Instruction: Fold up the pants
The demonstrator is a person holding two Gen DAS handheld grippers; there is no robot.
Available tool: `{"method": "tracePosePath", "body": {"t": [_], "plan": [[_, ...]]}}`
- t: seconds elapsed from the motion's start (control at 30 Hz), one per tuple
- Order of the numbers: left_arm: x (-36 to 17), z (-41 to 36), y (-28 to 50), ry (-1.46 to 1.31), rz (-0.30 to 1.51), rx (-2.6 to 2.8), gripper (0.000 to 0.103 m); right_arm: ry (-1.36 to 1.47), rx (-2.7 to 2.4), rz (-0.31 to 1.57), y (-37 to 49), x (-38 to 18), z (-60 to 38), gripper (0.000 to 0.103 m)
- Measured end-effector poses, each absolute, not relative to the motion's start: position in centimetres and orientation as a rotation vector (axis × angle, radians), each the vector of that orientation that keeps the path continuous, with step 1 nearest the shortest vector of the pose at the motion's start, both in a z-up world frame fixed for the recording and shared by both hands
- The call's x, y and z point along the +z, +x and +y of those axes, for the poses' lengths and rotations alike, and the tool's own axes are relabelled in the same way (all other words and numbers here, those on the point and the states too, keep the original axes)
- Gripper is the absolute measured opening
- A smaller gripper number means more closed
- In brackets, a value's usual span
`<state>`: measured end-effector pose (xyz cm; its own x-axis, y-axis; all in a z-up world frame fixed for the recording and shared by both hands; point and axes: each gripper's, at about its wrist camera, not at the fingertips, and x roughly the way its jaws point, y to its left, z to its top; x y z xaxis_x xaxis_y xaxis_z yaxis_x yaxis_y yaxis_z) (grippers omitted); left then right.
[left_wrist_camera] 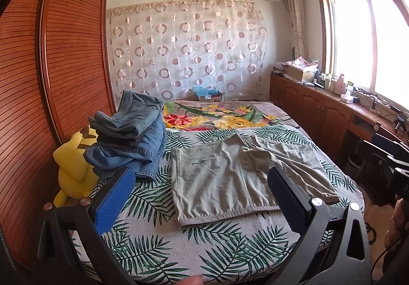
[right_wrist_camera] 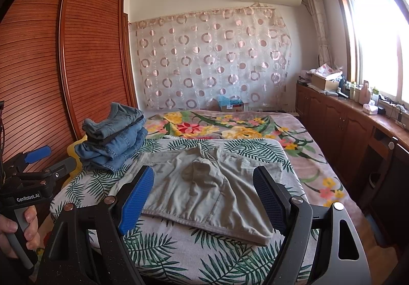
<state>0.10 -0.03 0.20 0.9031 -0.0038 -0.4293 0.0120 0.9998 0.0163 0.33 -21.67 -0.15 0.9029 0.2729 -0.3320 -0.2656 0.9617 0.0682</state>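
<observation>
Both pairs of jaws are standing spread wide and gripping nothing. The left gripper [left_wrist_camera: 202, 195] is filling the bottom of its frame, its blue pads hovering apart above the near end of the bed. The right gripper [right_wrist_camera: 204, 195] is doing the same in its own view, also empty, with cloth showing between its pads but not touched by them. Lying just beyond the jaws, in the centre of both frames, are the grey pants [left_wrist_camera: 237, 175], spread on the leaf-print bed cover [left_wrist_camera: 143, 249]. They are appearing partly folded: one flat panel with a small logo is facing up at the left, while a rumpled bunch of cloth is sitting near the middle and another layer is trailing toward the right. The edges are not lining up, so the fold is looking unfinished; smoothing the bunch and at least one more fold are likely remaining. Toward the left of the frames, a stack of folded jeans [left_wrist_camera: 133, 137] is resting on the cover, near but apart from the grey pair, suggesting other garments are already done. A yellow plush toy [left_wrist_camera: 74, 170] is sitting at the far left beside that stack.
</observation>
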Motion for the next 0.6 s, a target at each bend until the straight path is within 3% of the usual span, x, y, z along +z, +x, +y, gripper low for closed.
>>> {"method": "tracePosePath", "body": {"t": [0.6], "plan": [[0.84,-0.16,-0.06,0.019,0.440,-0.008,0.103,0.019,0.277,0.342,0.28,-0.04,-21.57,0.082]]}}
